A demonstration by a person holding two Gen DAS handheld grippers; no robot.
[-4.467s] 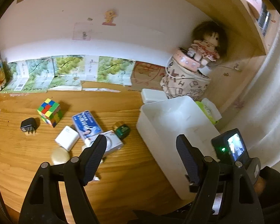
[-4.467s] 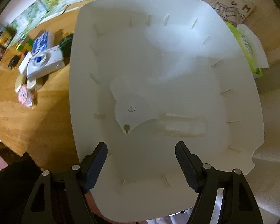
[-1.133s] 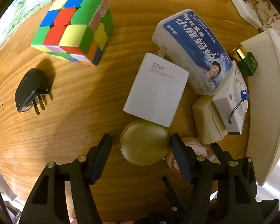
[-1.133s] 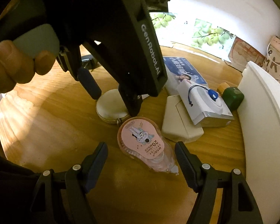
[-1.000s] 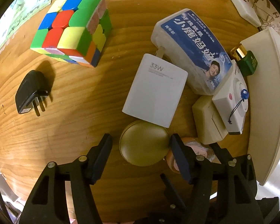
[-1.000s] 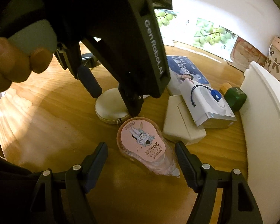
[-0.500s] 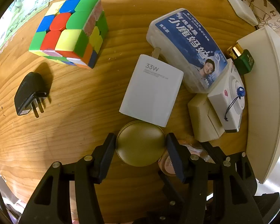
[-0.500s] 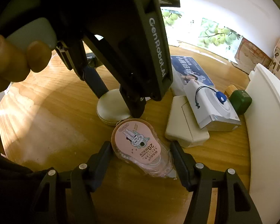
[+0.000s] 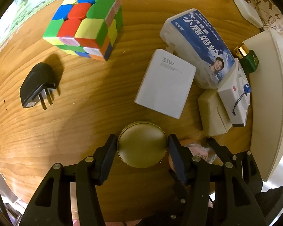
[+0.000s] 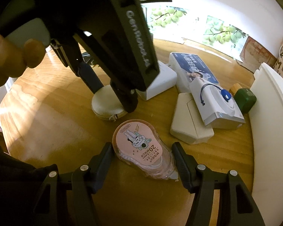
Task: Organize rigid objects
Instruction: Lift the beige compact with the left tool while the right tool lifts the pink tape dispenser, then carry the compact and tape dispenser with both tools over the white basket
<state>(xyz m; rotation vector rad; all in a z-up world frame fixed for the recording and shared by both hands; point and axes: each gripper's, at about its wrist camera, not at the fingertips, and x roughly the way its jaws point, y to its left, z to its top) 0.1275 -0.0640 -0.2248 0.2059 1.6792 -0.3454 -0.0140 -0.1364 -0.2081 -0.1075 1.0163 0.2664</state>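
My left gripper [image 9: 141, 146] is shut on a round beige case [image 9: 142, 144] that lies on the wooden table [image 9: 75, 113]; its two fingers press the case's sides. The case also shows in the right wrist view [image 10: 107, 103] under the left gripper [image 10: 111, 92]. My right gripper [image 10: 142, 154] is shut on a pink correction tape dispenser [image 10: 141, 148], which lies flat on the table. A sliver of the pink dispenser [image 9: 198, 148] shows in the left wrist view.
A white bin [image 9: 269, 98] stands at the right. Beside it lie a green bottle [image 9: 249, 60], a white camera-like box [image 9: 235, 96], a cream box [image 9: 211, 113], a blue-labelled pack [image 9: 200, 47] and a white charger [image 9: 166, 82]. A colour cube [image 9: 84, 22] and black plug [image 9: 35, 84] lie left.
Both grippers have closed: the left one around the round case, the right one around the pink dispenser. Earlier both were open above the table and bin.
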